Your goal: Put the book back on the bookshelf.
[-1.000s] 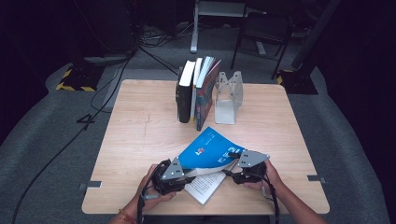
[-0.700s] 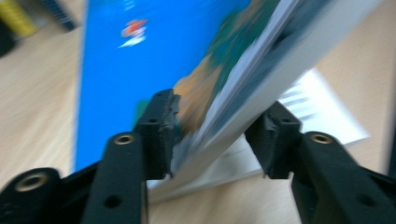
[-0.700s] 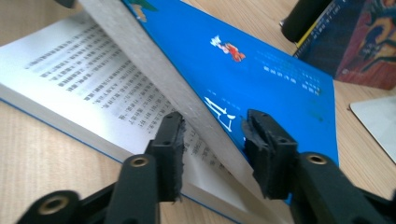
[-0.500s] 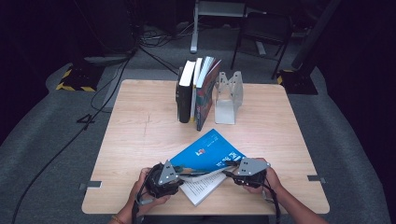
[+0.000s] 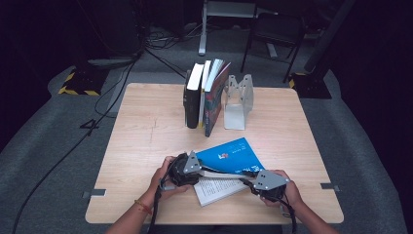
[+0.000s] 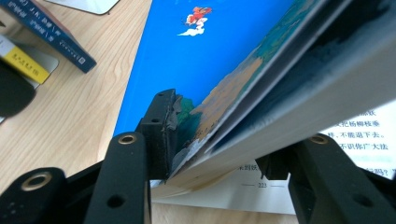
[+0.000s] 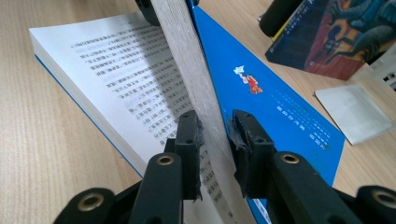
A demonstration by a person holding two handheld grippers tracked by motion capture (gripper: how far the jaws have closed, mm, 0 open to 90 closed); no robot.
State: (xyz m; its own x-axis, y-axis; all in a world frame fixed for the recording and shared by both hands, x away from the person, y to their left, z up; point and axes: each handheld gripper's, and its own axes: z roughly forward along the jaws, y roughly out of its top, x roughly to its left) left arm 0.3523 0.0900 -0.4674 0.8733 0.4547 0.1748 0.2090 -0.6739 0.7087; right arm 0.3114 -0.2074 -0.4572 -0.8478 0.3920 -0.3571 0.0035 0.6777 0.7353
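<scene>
Paperback book (image 5: 229,163), blue cover, open, near side of bookend (image 5: 237,102).
Right gripper (image 7: 214,135) clamps lifted pages, its jaws just closing; left gripper (image 6: 217,158), jaws lately widening, straddles them unpressed.

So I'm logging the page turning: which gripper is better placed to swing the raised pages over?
Right, probably: the right gripper clamps the raised pages of the blue book, while the left gripper's jaws only bracket them loosely.
</scene>
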